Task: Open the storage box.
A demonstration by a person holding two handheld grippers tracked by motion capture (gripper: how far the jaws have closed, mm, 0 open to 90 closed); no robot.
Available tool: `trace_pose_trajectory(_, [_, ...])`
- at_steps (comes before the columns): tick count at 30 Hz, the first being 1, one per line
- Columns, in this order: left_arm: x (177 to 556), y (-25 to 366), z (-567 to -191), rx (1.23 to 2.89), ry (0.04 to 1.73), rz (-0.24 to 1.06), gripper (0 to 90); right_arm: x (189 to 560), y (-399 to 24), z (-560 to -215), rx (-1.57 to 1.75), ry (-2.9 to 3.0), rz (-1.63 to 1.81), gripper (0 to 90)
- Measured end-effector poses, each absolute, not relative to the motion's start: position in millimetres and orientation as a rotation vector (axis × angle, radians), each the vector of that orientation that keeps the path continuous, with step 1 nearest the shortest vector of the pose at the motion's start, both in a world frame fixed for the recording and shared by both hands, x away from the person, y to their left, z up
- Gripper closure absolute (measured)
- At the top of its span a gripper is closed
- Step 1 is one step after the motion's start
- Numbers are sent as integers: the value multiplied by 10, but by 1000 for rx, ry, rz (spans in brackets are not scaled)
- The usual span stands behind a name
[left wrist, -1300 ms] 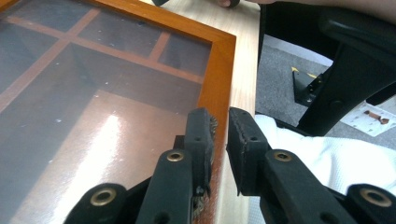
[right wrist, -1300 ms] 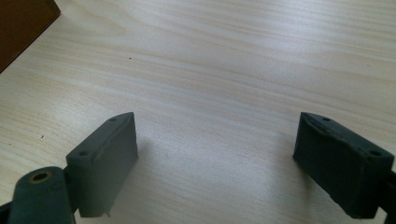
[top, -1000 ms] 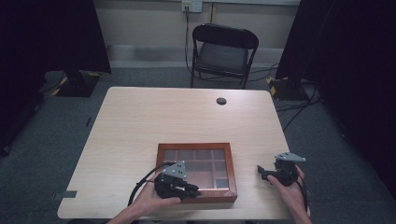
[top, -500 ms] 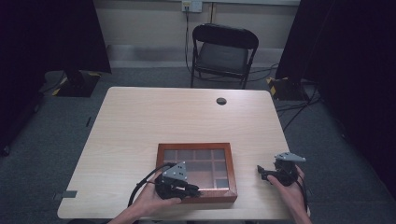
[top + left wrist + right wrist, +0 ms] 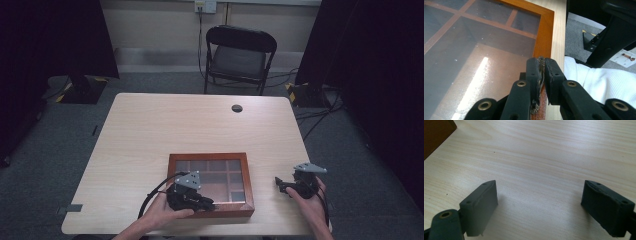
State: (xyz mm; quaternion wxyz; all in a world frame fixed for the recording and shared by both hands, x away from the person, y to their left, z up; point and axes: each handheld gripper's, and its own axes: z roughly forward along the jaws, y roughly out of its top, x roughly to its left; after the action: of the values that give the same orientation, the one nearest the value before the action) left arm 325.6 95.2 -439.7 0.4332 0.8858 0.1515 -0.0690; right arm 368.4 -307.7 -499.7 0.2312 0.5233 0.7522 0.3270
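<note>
A flat wooden box [image 5: 207, 156] with a glass lid over several compartments lies near the table's front edge. My left gripper [image 5: 210, 204] sits at the box's front rim. In the left gripper view its jaws [image 5: 542, 66] are shut on a small brass latch [image 5: 540, 60] fixed to the wooden frame [image 5: 546, 32]. The lid lies flat and closed. My right gripper [image 5: 281, 185] rests on the table to the right of the box, apart from it. In the right gripper view it [image 5: 539, 202] stands open over bare wood, nothing between its pads.
The pale wooden table [image 5: 165, 125] has a round cable hole [image 5: 237, 108] near its far edge. A black folding chair [image 5: 237, 52] stands behind the table. The box's corner [image 5: 436, 130] lies to the far left of the right gripper. White cloth [image 5: 594, 80] lies below the table edge.
</note>
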Motion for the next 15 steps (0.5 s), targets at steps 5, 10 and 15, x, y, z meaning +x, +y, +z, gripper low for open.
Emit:
trace_pose_trajectory(5, [3279, 967, -4358, 2187, 378, -191, 823, 3685, -3070, -4986, 1428, 2085, 897, 143])
trace_pose_trajectory(10, [3315, 983, -4284, 2187, 369, -215, 823, 3667, -3013, -4943, 1412, 2149, 924, 164])
trace_pose_trajectory(15, [3342, 988, -4198, 2164, 384, -229, 823, 3632, -2927, -4839, 1373, 2170, 1022, 164])
